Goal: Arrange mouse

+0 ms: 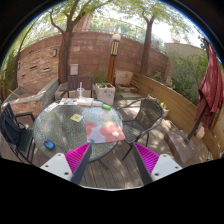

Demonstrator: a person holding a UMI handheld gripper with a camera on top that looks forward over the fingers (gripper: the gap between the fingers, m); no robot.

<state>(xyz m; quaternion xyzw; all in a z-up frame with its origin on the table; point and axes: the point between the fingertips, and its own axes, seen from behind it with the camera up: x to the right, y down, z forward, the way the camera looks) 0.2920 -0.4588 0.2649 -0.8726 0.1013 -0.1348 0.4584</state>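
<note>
We cannot make out the small items on the glass tabletop (62, 125), too small to name; the pink shape (106, 130) there is blurred.

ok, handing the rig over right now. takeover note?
Gripper: open, empty, short of the round glass table.
Things: a pinkish object lies on the table, beyond the fingers. It may be the mouse, but it is too small to tell. A yellow item lies to its left.
Done: nothing gripped yet.
Left: close in, confirm which thing is the mouse, grip it and arrange it.
</note>
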